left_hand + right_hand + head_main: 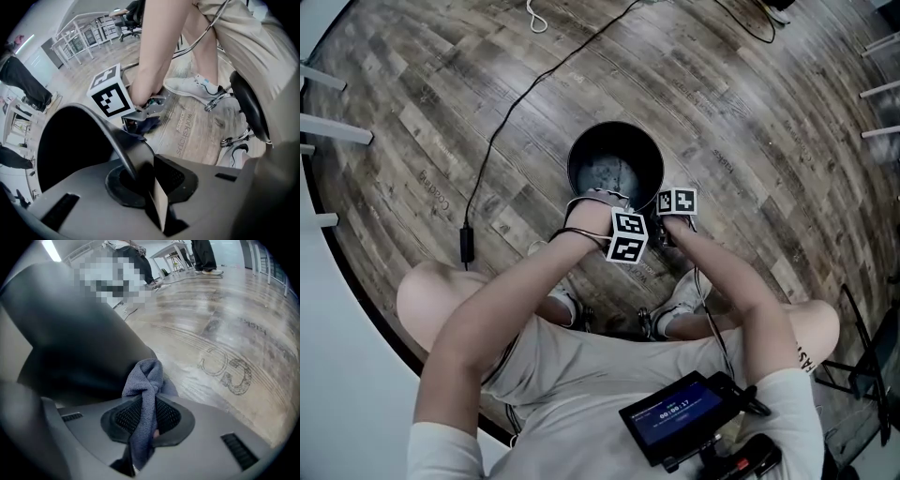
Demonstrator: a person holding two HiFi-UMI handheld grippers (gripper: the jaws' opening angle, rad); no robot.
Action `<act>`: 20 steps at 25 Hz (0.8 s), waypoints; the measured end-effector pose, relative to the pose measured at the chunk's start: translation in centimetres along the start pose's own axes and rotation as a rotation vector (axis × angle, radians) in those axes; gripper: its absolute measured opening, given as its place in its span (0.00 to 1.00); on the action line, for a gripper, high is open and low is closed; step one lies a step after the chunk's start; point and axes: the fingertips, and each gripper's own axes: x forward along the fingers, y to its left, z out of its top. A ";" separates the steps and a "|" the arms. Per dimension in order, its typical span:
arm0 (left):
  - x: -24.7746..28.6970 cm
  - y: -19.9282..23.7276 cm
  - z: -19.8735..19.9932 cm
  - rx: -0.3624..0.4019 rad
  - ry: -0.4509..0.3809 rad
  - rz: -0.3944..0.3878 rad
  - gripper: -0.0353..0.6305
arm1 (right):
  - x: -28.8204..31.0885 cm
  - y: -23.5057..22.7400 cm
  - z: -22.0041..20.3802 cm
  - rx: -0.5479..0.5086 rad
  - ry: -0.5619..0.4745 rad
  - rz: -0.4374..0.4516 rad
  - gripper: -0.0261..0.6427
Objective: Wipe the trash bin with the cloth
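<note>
left gripper [149, 185]: jaws pinched tight on the trash bin [123, 140] rim, wall between the pads
right gripper [144, 430]: jaws clamped on cloth [146, 380]
cloth: blue-grey, bunched, sticking out ahead of right jaws, right at trash bin's dark outer wall; contact unclear
trash bin: upright on wood floor [750, 112], just ahead of both jaws

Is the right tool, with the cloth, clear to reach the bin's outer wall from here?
Probably yes: the cloth in the right tool sits close beside the trash bin with nothing between; the left tool clamps the rim elsewhere.
</note>
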 end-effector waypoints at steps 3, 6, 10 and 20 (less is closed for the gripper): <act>0.0 0.2 0.0 0.012 0.011 0.016 0.12 | 1.9 -1.1 -0.9 -0.001 0.050 0.003 0.13; 0.0 0.2 -0.1 0.058 0.038 0.052 0.14 | 1.9 -1.1 -0.8 -0.028 0.059 -0.015 0.13; -0.1 -0.8 -0.6 0.091 0.062 0.031 0.23 | -0.7 0.2 -1.7 -0.005 0.091 -0.023 0.13; -1.3 -0.8 -5.2 0.194 0.245 0.066 0.25 | -15.8 7.6 1.5 -0.038 -0.015 0.162 0.13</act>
